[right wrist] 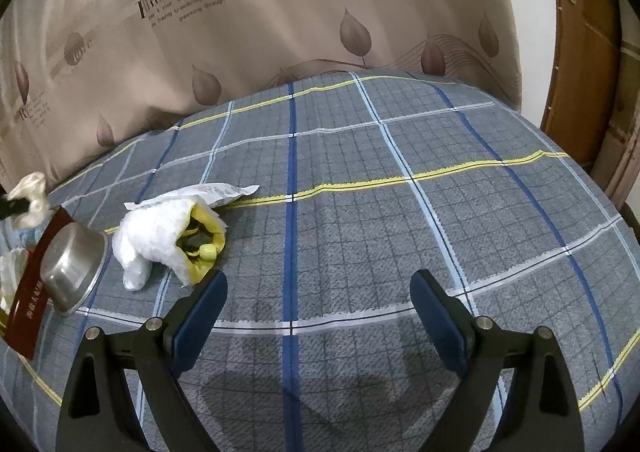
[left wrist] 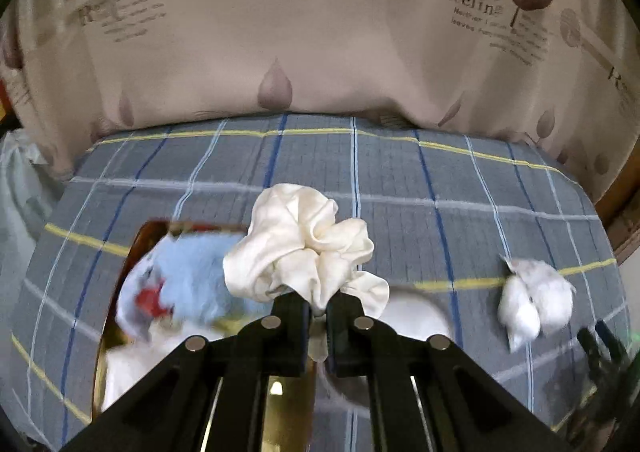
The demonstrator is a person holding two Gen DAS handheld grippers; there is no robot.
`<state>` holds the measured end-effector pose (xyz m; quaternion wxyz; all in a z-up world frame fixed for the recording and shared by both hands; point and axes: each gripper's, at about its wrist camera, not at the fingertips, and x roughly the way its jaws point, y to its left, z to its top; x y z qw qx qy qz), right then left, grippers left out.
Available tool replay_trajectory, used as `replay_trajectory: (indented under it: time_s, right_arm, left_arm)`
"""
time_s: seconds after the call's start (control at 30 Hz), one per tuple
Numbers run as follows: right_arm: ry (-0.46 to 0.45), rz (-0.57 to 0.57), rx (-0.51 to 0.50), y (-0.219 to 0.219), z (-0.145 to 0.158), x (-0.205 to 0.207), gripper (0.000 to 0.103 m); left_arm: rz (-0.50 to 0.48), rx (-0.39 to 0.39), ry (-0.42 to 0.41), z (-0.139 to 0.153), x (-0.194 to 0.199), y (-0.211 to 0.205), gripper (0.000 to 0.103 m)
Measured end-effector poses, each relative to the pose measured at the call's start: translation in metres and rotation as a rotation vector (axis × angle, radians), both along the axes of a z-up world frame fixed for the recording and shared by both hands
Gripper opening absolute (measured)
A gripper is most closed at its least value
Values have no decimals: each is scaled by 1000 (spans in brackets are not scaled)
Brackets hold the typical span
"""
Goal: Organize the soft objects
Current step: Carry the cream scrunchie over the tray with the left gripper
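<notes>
— Two grippers are over the big checked bed cover (right wrist: 360, 171). What is the left one doing?

— The left gripper (left wrist: 318, 306) is pinched tight on a cream scrunchie (left wrist: 300, 248), up above the red box (left wrist: 132, 252) that has a blue fluffy toy (left wrist: 192, 276) inside. I think it drops it in next.

— And the right gripper (right wrist: 318, 304)?

— Wide and empty. The white fluffy toy (right wrist: 156, 236) lies near it, maybe its next grab.

Curtain (left wrist: 320, 51) printed "Romantic feeling" and "love", also "Who has seen the wind?" beside leaf motifs
</notes>
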<state>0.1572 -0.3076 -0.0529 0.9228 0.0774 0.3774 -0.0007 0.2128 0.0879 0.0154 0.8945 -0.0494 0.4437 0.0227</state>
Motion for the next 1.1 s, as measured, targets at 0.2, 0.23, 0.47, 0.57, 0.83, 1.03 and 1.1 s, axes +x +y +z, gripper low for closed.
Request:
replay_trajectory:
  time_s: [0.2,0.23,0.47,0.57,0.83,1.03,1.1]
  right_arm:
    - [5,6,-14,2,-1,0,91]
    - [1,6,-17,2,0,-1,89]
    - [-61,44,8,3,8,-10,70]
    - [-65,99,6,11,12,-10,63]
    - [-46,303,-125,56,44,9,61]
    - [-22,403,-268,87,47,39,58]
    - [3,410,-306,92,42,48,57]
  left_arm:
    - [69,-29,-40,-4,-57,10,7]
    - [87,-34,-49,-5,-67,13,7]
    - [171,-95,-105,-2,-99,33,7]
    - [187,-121,-112,0,-106,41,7]
    - [172,-118,-132,8,-113,44,8]
    - [153,-139,-117,4,-111,41,9]
    - [149,-140,-113,4,-111,41,9]
